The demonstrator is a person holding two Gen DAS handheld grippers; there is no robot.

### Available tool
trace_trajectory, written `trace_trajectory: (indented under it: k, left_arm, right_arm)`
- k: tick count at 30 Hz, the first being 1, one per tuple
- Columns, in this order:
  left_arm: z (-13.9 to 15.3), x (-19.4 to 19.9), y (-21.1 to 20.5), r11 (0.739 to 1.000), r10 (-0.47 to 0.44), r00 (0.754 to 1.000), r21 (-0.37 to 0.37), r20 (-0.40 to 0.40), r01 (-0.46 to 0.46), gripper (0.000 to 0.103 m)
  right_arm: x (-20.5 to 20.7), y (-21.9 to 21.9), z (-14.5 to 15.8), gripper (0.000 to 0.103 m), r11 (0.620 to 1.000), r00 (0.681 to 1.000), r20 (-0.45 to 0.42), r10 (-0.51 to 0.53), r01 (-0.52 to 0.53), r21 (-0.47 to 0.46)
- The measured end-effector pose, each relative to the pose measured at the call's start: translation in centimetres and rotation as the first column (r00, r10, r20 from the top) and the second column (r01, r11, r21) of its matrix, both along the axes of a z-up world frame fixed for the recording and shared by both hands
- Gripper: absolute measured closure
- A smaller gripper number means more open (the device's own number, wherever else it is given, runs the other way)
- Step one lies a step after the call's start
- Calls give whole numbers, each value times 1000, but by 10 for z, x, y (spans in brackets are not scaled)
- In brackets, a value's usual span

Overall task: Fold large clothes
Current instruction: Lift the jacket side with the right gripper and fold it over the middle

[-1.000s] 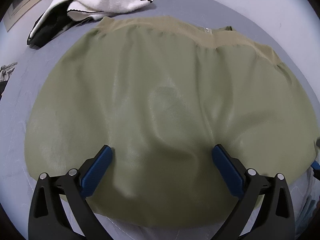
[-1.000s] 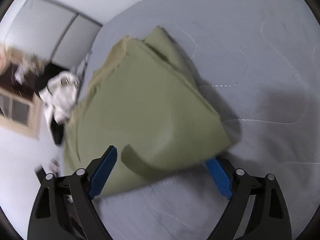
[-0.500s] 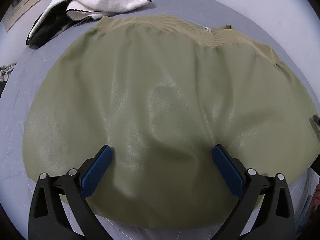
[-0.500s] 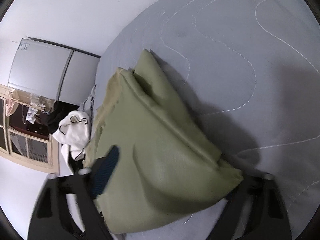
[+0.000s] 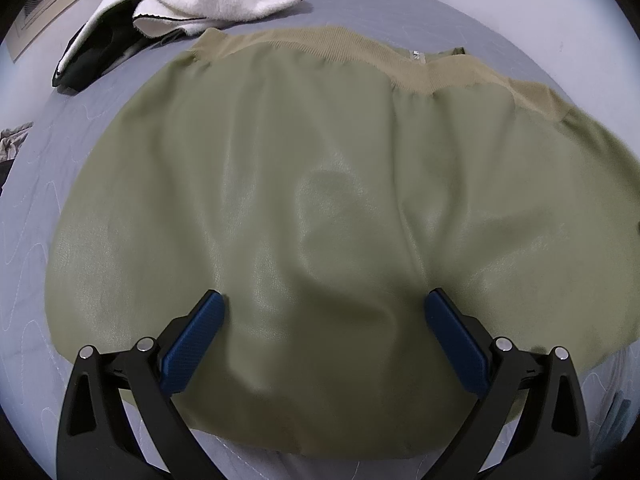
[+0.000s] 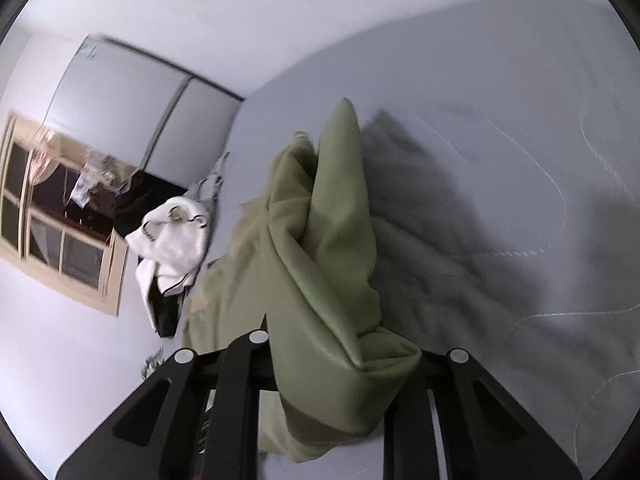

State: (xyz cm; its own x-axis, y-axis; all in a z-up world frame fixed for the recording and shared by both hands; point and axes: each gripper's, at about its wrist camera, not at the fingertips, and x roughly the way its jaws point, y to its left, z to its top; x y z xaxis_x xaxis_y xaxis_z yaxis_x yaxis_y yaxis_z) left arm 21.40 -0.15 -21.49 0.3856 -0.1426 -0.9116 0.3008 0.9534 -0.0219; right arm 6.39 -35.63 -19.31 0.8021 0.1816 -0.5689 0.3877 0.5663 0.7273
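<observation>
Here, olive garment [image 5: 340,208] flat under left gripper's [image 5: 320,320] spread jaws, its corner clenched in right gripper's [image 6: 344,364] jaws.

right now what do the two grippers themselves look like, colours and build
Left gripper: two matte black plastic arms with triangular cut-outs, silver round pivot screws, and textured dark blue rectangular fingers. Right gripper: the same black frame with slot cut-outs and silver screws; its pads are hidden by cloth. No cables, markings or sleeves show.
</observation>
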Motion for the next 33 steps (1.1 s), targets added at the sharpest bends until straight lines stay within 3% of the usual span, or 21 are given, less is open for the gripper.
trace_trajectory:
  k: [8,11,16,20,27,33]
  left_arm:
    - [2,-4,7,999,45,998,-2,-31,-45,6]
    - [3,-9,9,999,40,998,0,-47,-40,6]
    - [4,-18,11,999,16,999,32,-46,-14,6]
    - [2,-18,13,1000,-1,999,26,-43,2,6]
    - [4,-22,9,1000,-12,1000,10,-27,12,6]
    - [24,-27,31,999,30,1000,-31,4,-30,6]
  right_arm:
    - [10,36,67,84,992,989,110,96,-86,-92]
    - [19,58,95,84,973,979,113,171,-149,-178]
    - [42,98,125,84,938,957,93,276,-247,-244]
    - [57,134,139,84,888,937,54,345,-307,-343]
    - [80,177,145,84,839,918,-1,397,-364,-405]
    - [107,219,154,84,769,890,-53,453,-420,-483]
